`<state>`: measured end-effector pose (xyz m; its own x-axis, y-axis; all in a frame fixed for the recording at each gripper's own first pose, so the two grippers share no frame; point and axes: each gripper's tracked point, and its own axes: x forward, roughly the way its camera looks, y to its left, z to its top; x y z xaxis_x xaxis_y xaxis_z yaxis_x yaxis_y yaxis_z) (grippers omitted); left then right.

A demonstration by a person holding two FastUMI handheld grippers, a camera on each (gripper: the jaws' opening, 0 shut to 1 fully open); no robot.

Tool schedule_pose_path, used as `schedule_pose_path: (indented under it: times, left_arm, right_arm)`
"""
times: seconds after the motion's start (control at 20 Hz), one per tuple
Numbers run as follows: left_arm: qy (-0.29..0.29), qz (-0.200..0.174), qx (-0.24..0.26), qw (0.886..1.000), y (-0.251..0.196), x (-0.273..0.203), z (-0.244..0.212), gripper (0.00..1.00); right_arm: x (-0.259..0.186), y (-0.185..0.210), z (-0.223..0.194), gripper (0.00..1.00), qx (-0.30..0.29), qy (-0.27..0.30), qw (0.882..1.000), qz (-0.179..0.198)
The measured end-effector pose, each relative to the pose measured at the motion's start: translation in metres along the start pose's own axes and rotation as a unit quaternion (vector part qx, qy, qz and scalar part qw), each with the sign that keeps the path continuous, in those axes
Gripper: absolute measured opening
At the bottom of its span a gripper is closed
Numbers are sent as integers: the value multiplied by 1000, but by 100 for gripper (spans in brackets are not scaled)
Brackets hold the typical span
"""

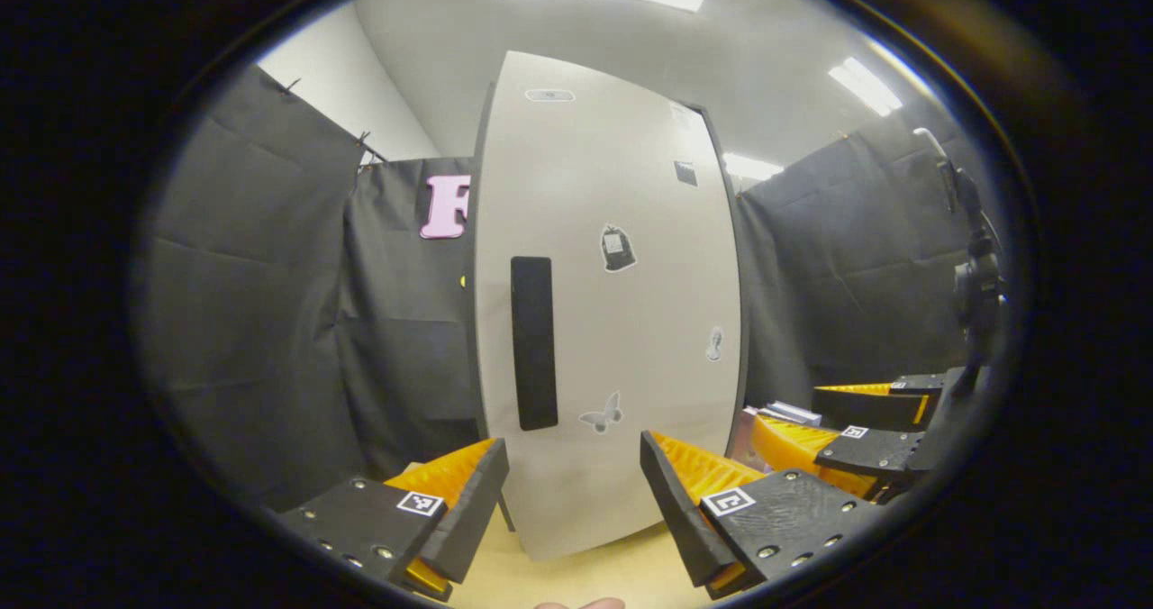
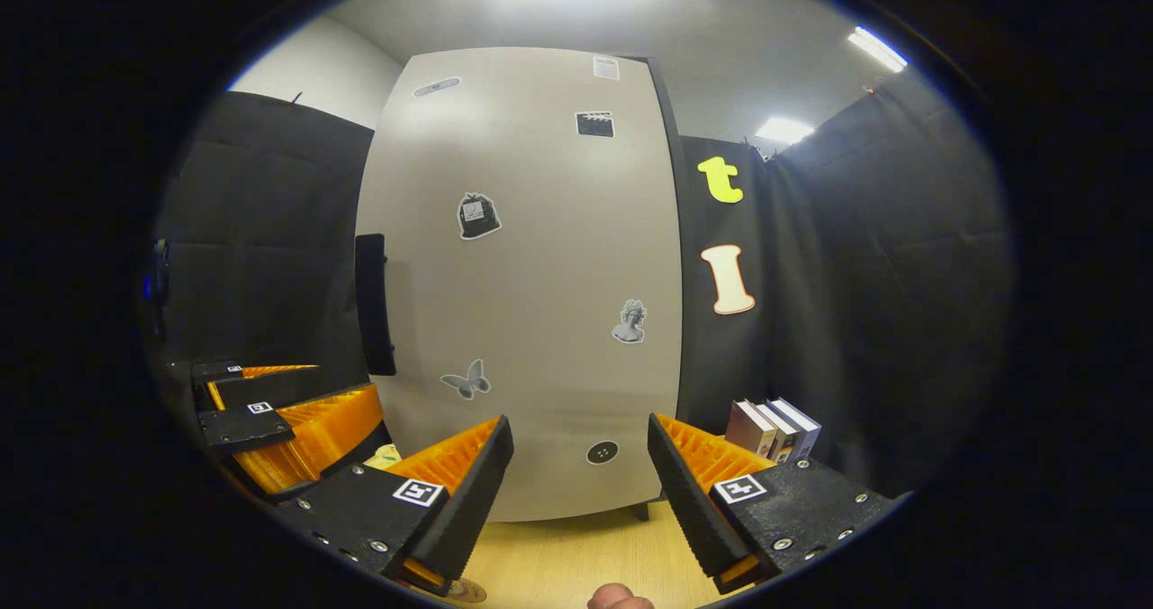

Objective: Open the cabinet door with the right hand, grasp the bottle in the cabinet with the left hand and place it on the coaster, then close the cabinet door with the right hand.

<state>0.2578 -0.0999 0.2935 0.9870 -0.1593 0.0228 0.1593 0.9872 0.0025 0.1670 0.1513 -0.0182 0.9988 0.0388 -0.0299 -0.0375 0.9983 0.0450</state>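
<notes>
Two grippers stood with their fingers spread wide and nothing between them, both facing the closed cabinet door (image 1: 621, 321). In the left gripper view, the left gripper (image 1: 575, 492) hung above the pale wooden table (image 1: 585, 577) with its fingers parted, the gap between them framing the lower edge of the door. Beyond those fingers the door's dark vertical handle (image 1: 533, 343) stood a little left of centre, apart from both tips. A butterfly sticker (image 1: 602, 413) sat low on the door, just right of the handle's foot. Off to the right in that view, the right gripper (image 1: 833, 411) showed from the side, its fingers also parted, with a stack of books (image 1: 788, 413) behind it.

In the right gripper view, the right gripper's own fingers (image 2: 464, 483) were wide apart too, pointing at the bottom of the door, near a small round dark sticker (image 2: 602, 452). The handle lay at the door's left edge, well clear of the tips. The left gripper showed at the lower left of that view, open and beside the cabinet's left side. A few upright books leaned against the dark cloth wall (image 2: 865, 321) to the right of the cabinet.

With the door shut, the bottle could not be seen, and the coaster could not be made out.
</notes>
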Motion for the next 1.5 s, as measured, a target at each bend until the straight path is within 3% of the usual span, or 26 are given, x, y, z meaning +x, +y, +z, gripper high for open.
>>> schedule_pose_path:
  times: [0.05, 0.3, 1.5]
  left_arm:
    - [-1, 3, -5, 1000, 2, 1, 1, 85]
    - [0, 0, -11, 1000, 1, 1, 3, 88]
    - [-4, 2, -22, 1000, 3, -1, 4, 86]
  right_arm:
    - [-1, 0, 0, 94, 1, 0, 1000, 1]
    - [-5, -2, -5, 93, 9, 7, 1000, 5]
    - [-9, -12, 1, 93, 9, 6, 1000, 5]
